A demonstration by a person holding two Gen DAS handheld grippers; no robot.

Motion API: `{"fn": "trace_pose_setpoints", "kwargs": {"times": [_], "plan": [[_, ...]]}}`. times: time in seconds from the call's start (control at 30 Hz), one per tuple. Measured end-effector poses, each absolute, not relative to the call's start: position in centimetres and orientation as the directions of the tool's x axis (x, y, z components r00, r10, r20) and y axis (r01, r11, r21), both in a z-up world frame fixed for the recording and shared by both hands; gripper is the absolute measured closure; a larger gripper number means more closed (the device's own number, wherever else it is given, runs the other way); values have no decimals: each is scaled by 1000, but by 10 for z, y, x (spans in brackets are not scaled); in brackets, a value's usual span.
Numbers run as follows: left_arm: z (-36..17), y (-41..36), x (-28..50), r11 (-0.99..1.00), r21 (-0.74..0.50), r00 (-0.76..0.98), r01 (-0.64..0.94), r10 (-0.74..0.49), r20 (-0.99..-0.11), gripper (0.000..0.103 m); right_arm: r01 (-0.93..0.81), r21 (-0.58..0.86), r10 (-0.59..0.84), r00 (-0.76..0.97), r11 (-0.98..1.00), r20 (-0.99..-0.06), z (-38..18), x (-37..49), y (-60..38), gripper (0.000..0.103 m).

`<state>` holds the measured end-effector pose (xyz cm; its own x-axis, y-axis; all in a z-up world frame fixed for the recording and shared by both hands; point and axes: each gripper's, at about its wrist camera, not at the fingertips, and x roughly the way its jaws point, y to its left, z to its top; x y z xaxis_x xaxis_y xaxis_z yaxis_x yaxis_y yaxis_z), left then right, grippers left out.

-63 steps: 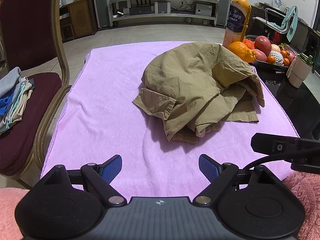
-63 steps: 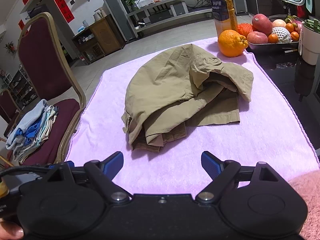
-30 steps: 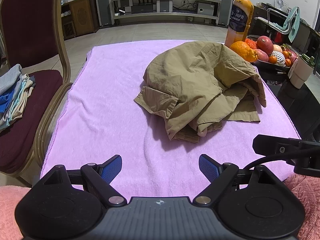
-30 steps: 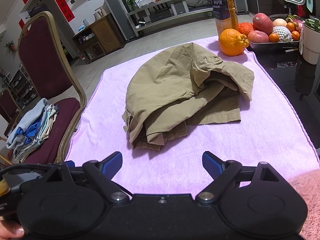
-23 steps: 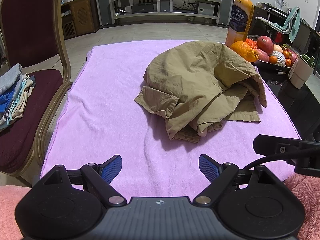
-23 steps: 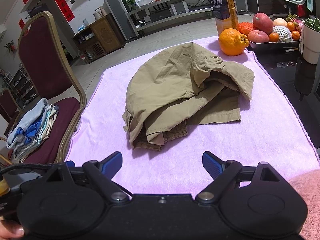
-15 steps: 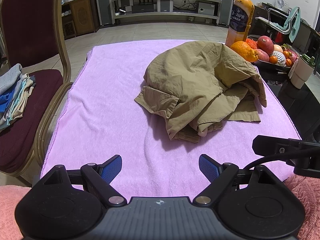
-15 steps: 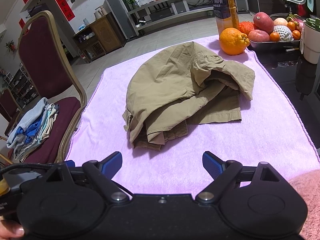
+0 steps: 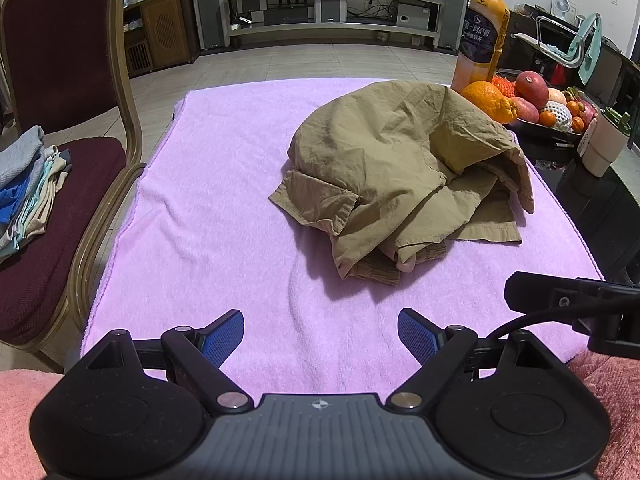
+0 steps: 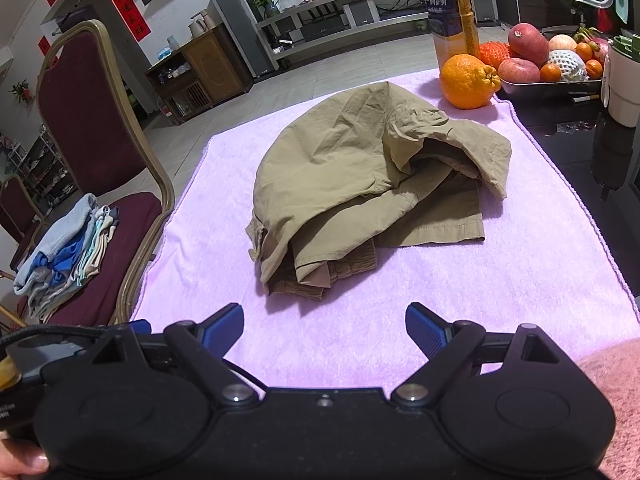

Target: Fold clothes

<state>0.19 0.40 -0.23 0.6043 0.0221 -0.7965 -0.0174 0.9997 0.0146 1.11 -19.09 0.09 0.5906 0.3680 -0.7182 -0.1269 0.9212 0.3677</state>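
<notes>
Both grippers sit at the near edge of the table with nothing in them: the left gripper (image 9: 320, 330) has its blue pads spread wide, and the right gripper (image 10: 325, 325) is just as wide apart, both well short of the cloth. Bare pink towel (image 9: 224, 216) lies between them and the job.

The job is the khaki garment (image 10: 360, 184), dumped in a crumpled heap around the middle of the towel, a bit toward the right side. Looks like shorts or trousers to me, but I can't say for sure. It's bunched over itself, with a ribbed brownish band (image 10: 320, 276) poking out at the near end.

So I'd say folding hasn't started, and the first thing is flattening. Best bet: go for two separate edges, maybe that near band with one gripper and the loose hem (image 9: 492, 236) on the right with the other, pinch a single layer only, then lift and pull apart so it drops flat.

Watch the far right corner, the big orange (image 10: 468, 80) sits right by the cloth and the juice bottle (image 10: 450, 8) stands behind it, so don't fling fabric that way
</notes>
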Motion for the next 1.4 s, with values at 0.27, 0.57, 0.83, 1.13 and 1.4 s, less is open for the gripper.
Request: {"fn": "trace_pose_setpoints", "kwargs": {"times": [0.27,0.57,0.83,1.13,1.4], "plan": [[5,9,5,1000,16,625,-20,25,-780,17,-126,382,375,610,916,-698,8,16,-194,15],[64,19,27,999,40,770,-26,45,-637,22,-211,419,416,765,883,-491,69,61,-215,11],[-3,-13,34,983,103,737,150,-42,-675,46,-169,509,454,729,844,-512,3,104,-235,30],[-62,-21,40,961,211,759,176,4,-651,50,-57,637,511,653,769,-559,-56,118,-260,54],[-83,-31,56,943,298,778,148,76,-624,53,11,680,542,594,733,-594,-74,124,-267,54]]}}
